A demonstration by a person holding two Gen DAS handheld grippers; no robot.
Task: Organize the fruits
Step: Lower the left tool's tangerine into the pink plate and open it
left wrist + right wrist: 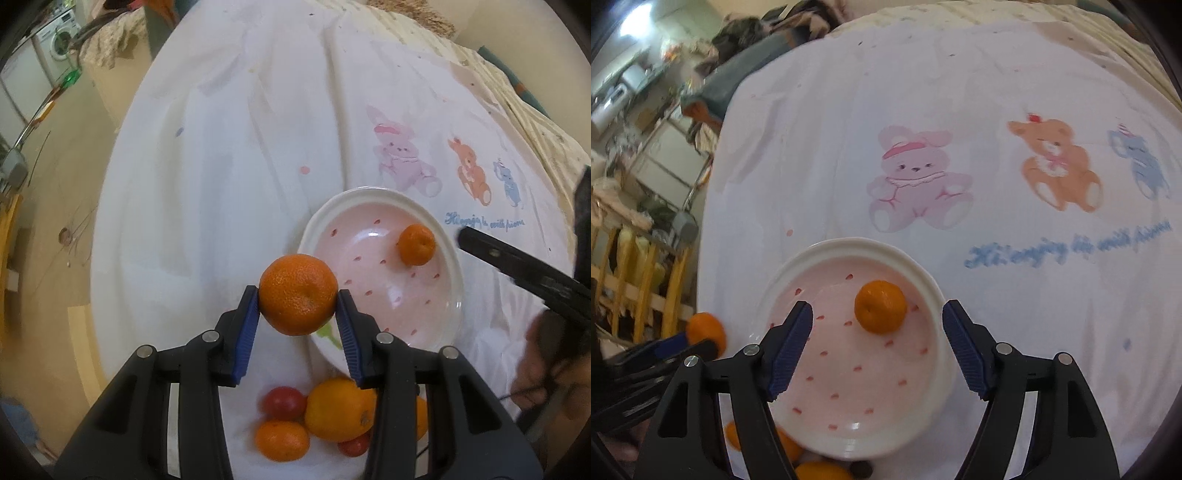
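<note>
While left claw [298, 295] hides plate [384, 195] rim | loose fruits [321, 417] partly covered

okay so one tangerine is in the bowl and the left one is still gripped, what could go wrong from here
The tangerine in the left hand-held gripper is pinched only at the pad tips, so it may slip before reaching the pink bowl. The bowl sits on a wrinkled cloth, so a drop near its rim might tip it. The small tangerine inside could roll.

Mandarin [881, 312] in bowl [934, 291]; fruit pile [325, 417] before bowl.
</note>
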